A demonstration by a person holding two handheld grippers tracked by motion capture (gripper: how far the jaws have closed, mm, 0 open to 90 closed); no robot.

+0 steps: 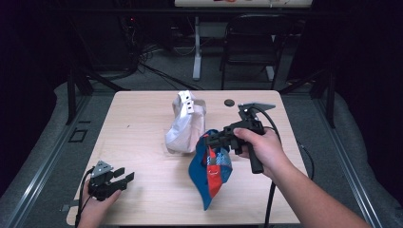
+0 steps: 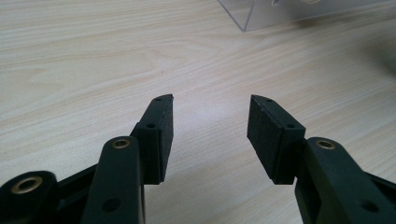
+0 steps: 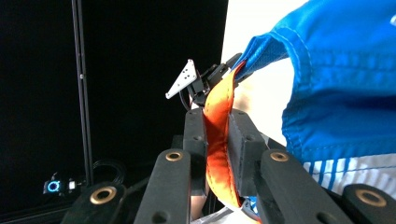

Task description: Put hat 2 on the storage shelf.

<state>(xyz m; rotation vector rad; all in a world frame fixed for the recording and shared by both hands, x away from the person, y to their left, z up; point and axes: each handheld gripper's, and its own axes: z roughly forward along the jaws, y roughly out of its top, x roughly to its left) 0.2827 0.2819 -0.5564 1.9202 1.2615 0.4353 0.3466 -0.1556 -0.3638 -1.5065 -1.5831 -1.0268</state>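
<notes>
garment [image 1: 209, 171]: blue cloth with orange-red edging and white stripes
state: bunched, orange edge pinched
pose: hung lifted, lower end on the table

Two caps: one blue-orange cap [image 1: 210, 172], one white cap [image 1: 186, 125]. Two grippers [image 1: 124, 179] [image 1: 209, 139]. One small black disc [image 1: 229, 102].

On the wooden worktop [image 1: 142, 118], the right claw [image 1: 209, 139] is clamped on a blue and orange cap [image 1: 209, 173] and holds it up, its lower end hanging to the wood. A white cap [image 1: 185, 126] lies just behind it. The left claw [image 1: 124, 180] rests near the front left corner, its jaws apart with nothing between them.
</notes>
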